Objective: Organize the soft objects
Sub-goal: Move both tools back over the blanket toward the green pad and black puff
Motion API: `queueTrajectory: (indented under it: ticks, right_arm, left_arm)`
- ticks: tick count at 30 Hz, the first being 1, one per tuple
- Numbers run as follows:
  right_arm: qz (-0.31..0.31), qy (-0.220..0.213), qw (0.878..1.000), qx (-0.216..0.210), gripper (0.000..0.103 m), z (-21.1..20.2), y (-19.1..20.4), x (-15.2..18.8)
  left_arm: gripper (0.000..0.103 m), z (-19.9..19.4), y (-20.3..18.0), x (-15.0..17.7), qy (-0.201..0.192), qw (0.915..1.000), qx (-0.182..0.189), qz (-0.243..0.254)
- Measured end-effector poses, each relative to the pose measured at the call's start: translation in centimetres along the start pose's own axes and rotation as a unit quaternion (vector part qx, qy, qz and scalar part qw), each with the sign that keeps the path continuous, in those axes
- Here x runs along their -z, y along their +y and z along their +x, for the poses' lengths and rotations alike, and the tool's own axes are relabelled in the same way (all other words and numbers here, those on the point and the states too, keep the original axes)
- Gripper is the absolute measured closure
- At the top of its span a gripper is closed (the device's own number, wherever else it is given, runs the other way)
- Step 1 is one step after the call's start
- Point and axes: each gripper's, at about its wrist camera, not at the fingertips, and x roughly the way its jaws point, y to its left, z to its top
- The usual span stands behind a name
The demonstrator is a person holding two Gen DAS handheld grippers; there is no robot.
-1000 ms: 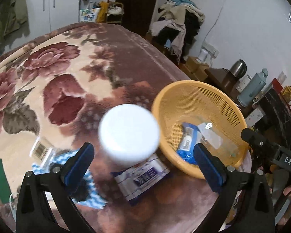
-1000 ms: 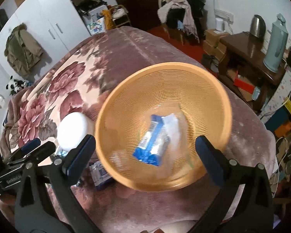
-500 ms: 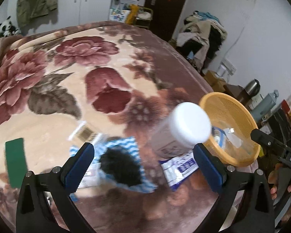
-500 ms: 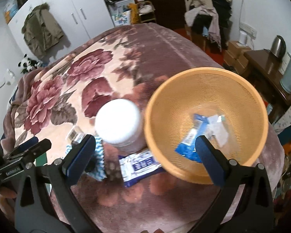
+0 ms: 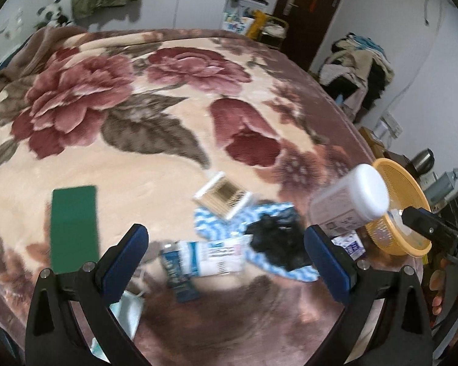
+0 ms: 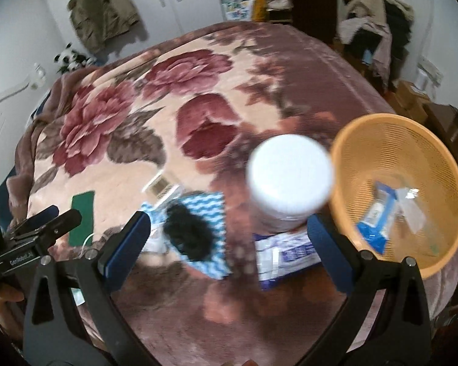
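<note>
On the bed's floral blanket [image 5: 131, 164], the things lie in a loose row, and both hand-held grippers hang above them with jaws spread wide and nothing between them.

Farthest left lies a flat green card [image 5: 74, 224], and at the left hand-held gripper's [image 5: 226, 257] near edge a pale mask-like piece [image 5: 128, 308] is half hidden under the left finger. Ahead of that gripper, almost centred between its fingers, lies a blue-and-white soft packet [image 5: 204, 259], its long axis running roughly across the gap, so the jaws would likely need turning to close over its narrow side. Just beyond sits a small box of cotton swabs [image 5: 223, 195], touching a blue-and-white patterned cloth [image 5: 212, 222] that carries a black crumpled bundle [image 5: 278, 242]; what the bundle is cannot be made out.

Further right, a white-capped jar [image 6: 290, 183] stands upright on one end of a flat purple-and-white packet [image 6: 285, 254], which lies just ahead of the right hand-held gripper [image 6: 229, 244], nearer its right finger. The orange mesh basket [image 6: 390, 140] at far right already holds a blue packet [image 6: 378, 216] and a clear wrapper [image 6: 410, 207].

The left hand seems nearer the loose packet, the right nearer the pinned one. Motion blur smears printing on every packet, and the basket's far side is cut off in the left view.
</note>
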Motion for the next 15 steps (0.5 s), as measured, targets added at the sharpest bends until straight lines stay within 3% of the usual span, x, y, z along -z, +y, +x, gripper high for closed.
queueTrajectory:
  ticks: [6,15]
  right_arm:
    - [-0.031,0.03,0.999,-0.015,0.0,3.0,3.7,0.9]
    - [-0.05,0.083,0.995,-0.011,0.0,8.4,5.9,2.4]
  left_arm:
    - [0.001,-0.1,4.5,1.2,0.004,0.9994,-0.014,-0.032]
    - [0.001,1.1,10.8,2.7,0.019,0.996,-0.034,-0.08]
